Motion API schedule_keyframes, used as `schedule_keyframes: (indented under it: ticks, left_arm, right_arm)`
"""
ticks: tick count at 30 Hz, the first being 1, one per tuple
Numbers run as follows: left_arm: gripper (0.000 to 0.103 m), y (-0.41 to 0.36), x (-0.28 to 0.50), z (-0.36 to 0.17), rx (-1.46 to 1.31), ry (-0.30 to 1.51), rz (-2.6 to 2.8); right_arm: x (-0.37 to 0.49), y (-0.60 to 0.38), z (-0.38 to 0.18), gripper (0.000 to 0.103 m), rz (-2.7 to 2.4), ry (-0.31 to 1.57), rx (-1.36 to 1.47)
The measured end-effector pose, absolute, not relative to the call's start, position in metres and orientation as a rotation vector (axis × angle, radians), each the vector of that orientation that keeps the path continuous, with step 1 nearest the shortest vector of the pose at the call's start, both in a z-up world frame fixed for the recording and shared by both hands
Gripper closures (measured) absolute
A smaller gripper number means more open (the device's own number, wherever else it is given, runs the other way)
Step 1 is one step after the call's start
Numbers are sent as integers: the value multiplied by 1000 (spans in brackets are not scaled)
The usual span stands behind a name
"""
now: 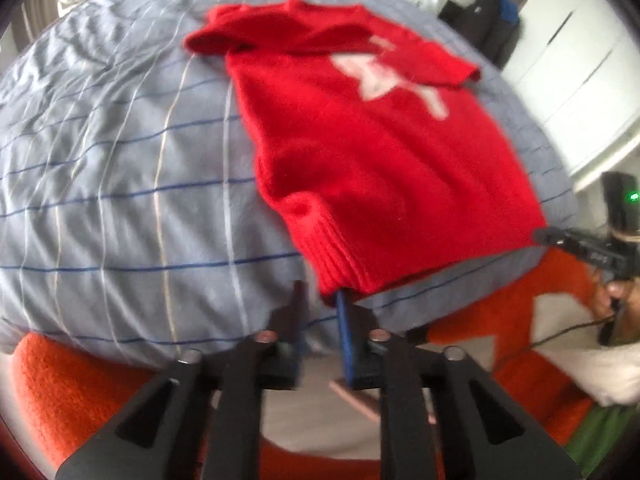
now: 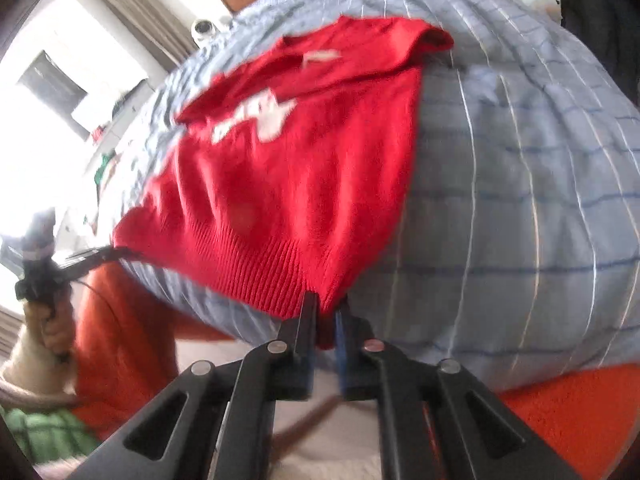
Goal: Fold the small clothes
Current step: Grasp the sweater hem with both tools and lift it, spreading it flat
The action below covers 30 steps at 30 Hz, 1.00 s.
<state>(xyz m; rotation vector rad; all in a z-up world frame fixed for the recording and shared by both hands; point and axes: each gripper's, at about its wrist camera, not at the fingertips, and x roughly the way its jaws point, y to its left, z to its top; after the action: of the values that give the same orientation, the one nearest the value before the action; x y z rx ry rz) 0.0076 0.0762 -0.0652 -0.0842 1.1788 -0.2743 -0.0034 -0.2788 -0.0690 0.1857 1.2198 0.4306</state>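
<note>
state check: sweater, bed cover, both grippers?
red sweater: spread flat on the bed, front up, sleeves folded in over the chest, not yet folded up.
ribbed hem: at the near bed edge, both corners at the grippers.
left gripper: part open, hem corner at its right finger; grip unclear.
right gripper: shut on the hem corner.
checked bed cover: wrinkled, under the sweater.

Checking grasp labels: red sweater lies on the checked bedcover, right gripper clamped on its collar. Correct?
Not the collar. The right gripper is clamped on the ribbed hem corner of the red sweater, as the right wrist view shows. The sweater does lie on the checked bedcover.
</note>
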Motion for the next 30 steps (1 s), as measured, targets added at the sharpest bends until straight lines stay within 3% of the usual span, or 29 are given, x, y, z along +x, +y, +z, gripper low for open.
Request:
schedule_keyframes:
  ticks: [1,2,3,4,6,11,13,14,15,17,18,25,30]
  left_arm:
    - [58,78,8,-65,-87,1175,-268]
    - [36,80,7,-63,-101,1158,-266]
    - [23,84,6,-59,-118,1130,-262]
    - [20,89,7,-56,-132,1096,-258]
    - [18,96,8,-52,-155,1069,-269]
    - [17,86,33,-69,-203,1113,-299]
    - [25,75,36,-81,-174,1156,-280]
    - [52,68,40,-89,-167,1189,-278]
    - [97,62,39,-95,-166,1219,-277]
    - [99,59,37,-101,-167,1256,-248]
    - [99,61,32,-96,-165,1242,-244]
    - [100,76,6,-91,-69,1216,-206]
    - [100,59,25,-117,19,1236,-148]
  right_arm:
    - [-3,-276,-76,89,420,1231,185]
    - [0,-277,-79,84,416,1244,189]
    - [1,-278,-82,71,420,1256,198]
    - [1,-281,-82,52,422,1255,212]
    - [0,-289,-77,40,419,1222,253]
    - [11,-306,-73,40,414,1179,322]
    - [17,-302,-79,40,425,1191,320]
    - [22,-297,-85,40,446,1204,327]
    - [24,-292,-89,41,468,1213,331]
    - [31,-275,-98,62,490,1245,280]
    - [34,-269,-101,96,469,1257,243]
    - [8,-275,-71,97,410,1242,218]
    - [21,-270,-108,98,330,1294,229]
